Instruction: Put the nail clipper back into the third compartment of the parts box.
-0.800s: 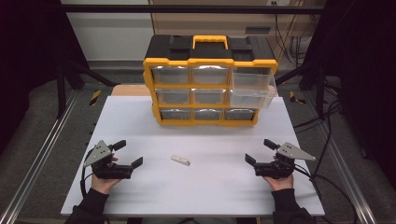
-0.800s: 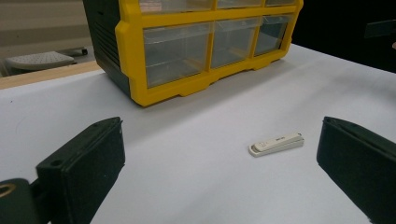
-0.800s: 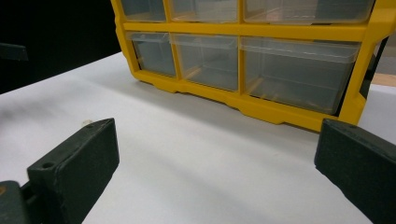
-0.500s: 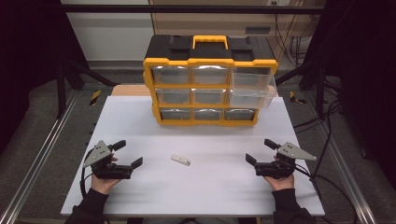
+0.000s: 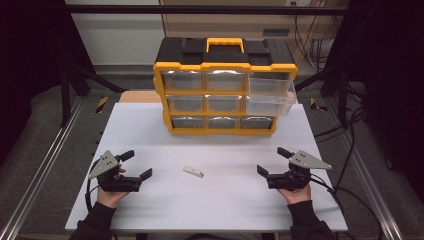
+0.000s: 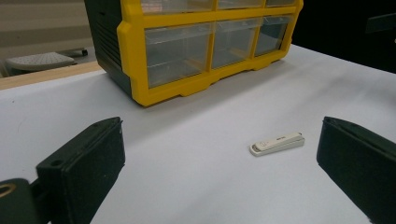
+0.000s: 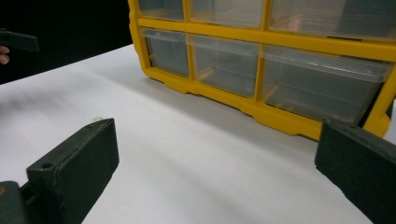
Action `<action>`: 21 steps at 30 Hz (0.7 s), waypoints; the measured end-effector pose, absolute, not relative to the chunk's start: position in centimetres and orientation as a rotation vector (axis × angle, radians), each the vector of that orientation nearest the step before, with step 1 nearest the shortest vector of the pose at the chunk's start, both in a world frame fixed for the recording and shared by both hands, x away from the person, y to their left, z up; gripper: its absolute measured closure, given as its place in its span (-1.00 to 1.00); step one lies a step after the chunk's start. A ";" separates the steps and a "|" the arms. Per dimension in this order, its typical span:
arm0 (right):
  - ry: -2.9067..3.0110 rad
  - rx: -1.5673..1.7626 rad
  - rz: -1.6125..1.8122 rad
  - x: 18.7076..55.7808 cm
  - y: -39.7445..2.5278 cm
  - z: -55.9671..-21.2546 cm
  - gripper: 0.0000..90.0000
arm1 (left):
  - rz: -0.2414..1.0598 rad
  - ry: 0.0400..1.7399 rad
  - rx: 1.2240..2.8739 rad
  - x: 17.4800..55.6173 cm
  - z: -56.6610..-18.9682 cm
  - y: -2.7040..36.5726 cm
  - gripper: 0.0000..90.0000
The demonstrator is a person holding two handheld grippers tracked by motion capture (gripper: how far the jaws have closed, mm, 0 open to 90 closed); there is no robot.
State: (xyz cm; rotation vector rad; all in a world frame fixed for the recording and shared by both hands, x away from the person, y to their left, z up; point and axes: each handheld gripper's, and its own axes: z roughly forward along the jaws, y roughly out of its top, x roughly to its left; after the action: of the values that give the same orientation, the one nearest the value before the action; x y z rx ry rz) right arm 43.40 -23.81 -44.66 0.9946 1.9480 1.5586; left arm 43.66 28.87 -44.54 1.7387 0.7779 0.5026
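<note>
You are holding your left tongs [image 5: 135, 165] low over the white counter [image 5: 220, 210] near its left front, jaws spread wide and gripping nothing. Your right tongs [image 5: 274, 162] are mirroring them near the right front, equally wide and empty. Between them, well apart from both, a small white object [image 5: 193, 172], possibly a USB stick, is lying flat. Behind it the yellow drawer organizer [image 5: 225, 92] is standing upright, its top-right drawer [image 5: 270, 92] sticking out.
</note>
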 end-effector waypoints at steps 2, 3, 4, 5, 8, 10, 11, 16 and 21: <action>1.959 0.995 1.552 43.5 -23.5 -44.5 -0.99 | 0.504 0.778 1.741 43.7 -44.5 28.9 -0.98; 1.959 0.995 1.552 43.5 -23.5 -44.5 -0.99 | 0.504 0.778 1.741 43.7 -44.5 28.9 -0.98; 1.962 0.992 1.543 43.5 -23.4 -44.4 -0.99 | 0.504 0.776 1.742 43.7 -44.5 28.8 -0.98; 1.967 0.993 1.535 43.6 -23.2 -44.3 -0.99 | 0.506 0.776 1.742 43.7 -44.5 28.8 -0.98; 1.981 0.987 1.522 43.7 -22.7 -44.1 -0.99 | 0.504 0.775 1.743 43.7 -44.6 28.8 -0.98; 1.999 0.979 1.518 43.9 -22.4 -43.9 -0.99 | 0.506 0.775 1.745 43.7 -44.6 28.9 -0.98; 2.004 0.976 1.517 43.9 -22.2 -43.8 -0.99 | 0.505 0.775 1.744 43.7 -44.6 28.9 -0.98; 2.050 0.940 1.512 44.1 -20.6 -43.1 -0.98 | 0.505 0.775 1.747 43.7 -44.6 28.8 -0.98; 2.090 0.914 1.496 44.3 -19.5 -42.7 -0.98 | 0.505 0.776 1.749 43.7 -44.6 28.8 -0.98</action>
State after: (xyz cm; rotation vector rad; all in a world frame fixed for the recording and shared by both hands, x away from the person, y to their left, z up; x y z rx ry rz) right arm 44.31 -19.52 -42.68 0.9136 2.0896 1.4962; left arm 43.71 28.82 -44.62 1.7487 0.7755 0.5047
